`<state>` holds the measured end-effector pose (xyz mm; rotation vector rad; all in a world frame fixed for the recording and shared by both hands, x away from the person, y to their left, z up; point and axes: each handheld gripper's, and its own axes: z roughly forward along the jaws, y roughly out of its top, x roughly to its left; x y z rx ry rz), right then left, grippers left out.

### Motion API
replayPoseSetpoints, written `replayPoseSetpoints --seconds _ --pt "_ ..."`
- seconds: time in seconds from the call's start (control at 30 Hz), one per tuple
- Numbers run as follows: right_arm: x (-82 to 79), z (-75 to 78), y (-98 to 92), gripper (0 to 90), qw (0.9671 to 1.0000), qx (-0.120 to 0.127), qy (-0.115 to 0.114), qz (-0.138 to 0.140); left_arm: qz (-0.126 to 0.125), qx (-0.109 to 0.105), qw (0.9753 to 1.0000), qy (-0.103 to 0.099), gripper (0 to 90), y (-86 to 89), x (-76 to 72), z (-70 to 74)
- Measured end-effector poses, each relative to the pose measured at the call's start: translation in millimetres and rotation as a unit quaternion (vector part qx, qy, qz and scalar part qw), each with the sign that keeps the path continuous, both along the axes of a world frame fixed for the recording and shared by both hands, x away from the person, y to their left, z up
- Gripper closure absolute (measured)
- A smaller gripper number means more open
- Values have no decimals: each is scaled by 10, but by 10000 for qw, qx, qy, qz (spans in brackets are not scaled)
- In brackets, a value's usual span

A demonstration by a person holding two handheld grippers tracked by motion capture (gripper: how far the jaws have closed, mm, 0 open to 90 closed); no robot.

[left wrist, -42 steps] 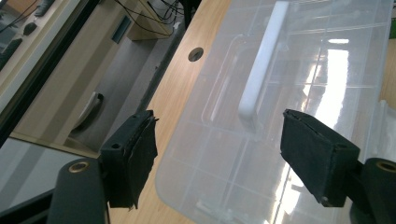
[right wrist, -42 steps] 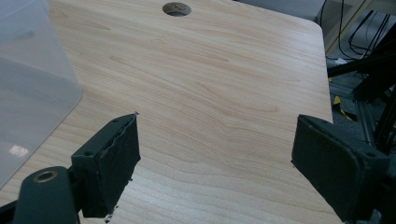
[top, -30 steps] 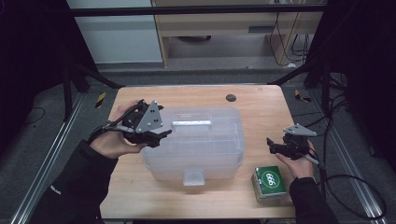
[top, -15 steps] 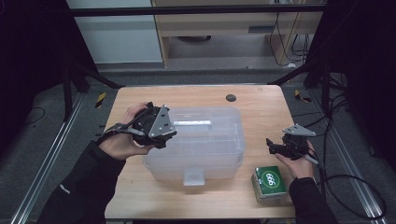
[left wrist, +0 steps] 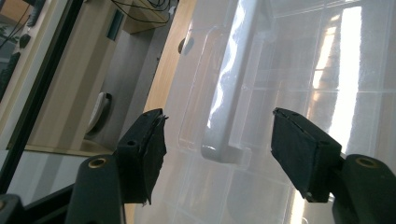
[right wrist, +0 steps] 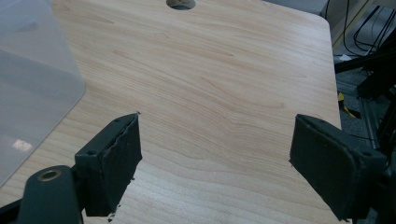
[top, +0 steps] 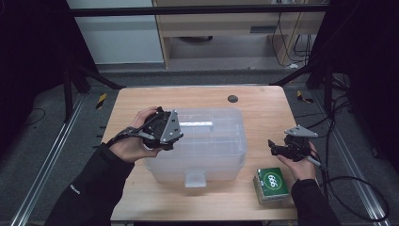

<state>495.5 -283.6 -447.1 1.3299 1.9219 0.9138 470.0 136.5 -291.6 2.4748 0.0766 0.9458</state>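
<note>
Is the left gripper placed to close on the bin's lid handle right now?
Probably yes. The left gripper is open, its jaws either side of the handle on the clear bin, nothing between them. Whether they have dropped low enough to grip is hard to tell.

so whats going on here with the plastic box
A person holds a two-jaw gripper in each hand at a wooden table. The left gripper hangs over the clear plastic storage box, jaws open on either side of the white handle on its lid, not yet closed on it. The right gripper is open above bare table to the right of the box, near a green packet. Nothing is gripped yet.
</note>
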Motion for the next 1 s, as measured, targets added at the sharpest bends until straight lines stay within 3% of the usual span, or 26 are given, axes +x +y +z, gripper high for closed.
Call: replayPoseSetpoints --seconds 0.1,0.27,0.37,0.47,0.7,0.83,1.0 --pt "0 0 0 169 10000 -4 4 3 22 214 9997 -100 364 -48 13 -33" --pt "0 0 2 176 10000 6 16 7 38 359 9991 -208 411 -109 24 -73" --pt "-3 4 5 179 10000 27 27 14 83 293 9993 -202 442 -129 22 -98" --pt "-5 10 13 185 10000 36 17 17 102 456 9984 -318 468 -151 31 -119" --pt "-2 6 18 192 10000 11 15 40 138 551 9976 -391 536 -197 24 -133" --pt "-1 5 17 195 10000 20 26 39 175 803 9954 -500 561 -238 33 -149" --pt "2 4 17 197 10000 18 30 41 189 872 9945 -547 595 -269 37 -180"
